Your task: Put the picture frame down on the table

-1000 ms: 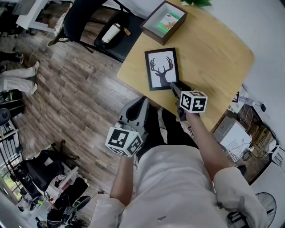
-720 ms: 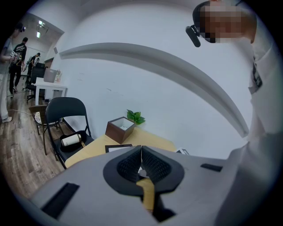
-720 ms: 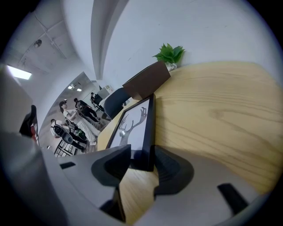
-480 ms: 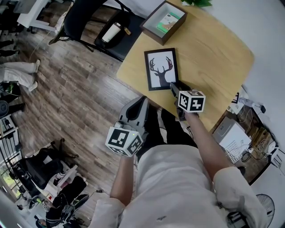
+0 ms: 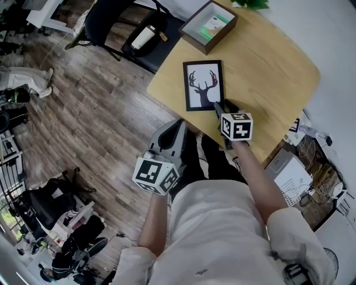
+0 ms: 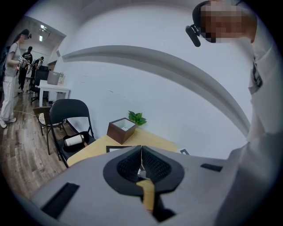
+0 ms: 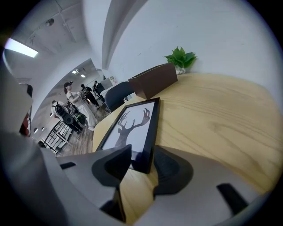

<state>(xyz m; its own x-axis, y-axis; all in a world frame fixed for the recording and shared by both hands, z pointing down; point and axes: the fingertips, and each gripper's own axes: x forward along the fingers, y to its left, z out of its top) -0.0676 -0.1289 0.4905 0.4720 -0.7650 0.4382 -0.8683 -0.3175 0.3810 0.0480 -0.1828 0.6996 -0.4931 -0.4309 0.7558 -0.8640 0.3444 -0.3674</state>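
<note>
The black picture frame with a deer print lies flat on the round wooden table. My right gripper is at the frame's near right corner. In the right gripper view that corner of the frame sits between the jaws of the right gripper, which stand apart and open. My left gripper hangs off the table over the floor, in front of the person's body. In its own view the left gripper is shut with nothing in it.
A dark brown box stands at the table's far edge, with a small green plant beside it. A black chair with a roll on its seat stands to the left of the table. People stand far off on the wooden floor.
Almost nothing: the right gripper has shifted slightly at the frame's corner, and the frame stays flat on the table. The left gripper has not moved.
</note>
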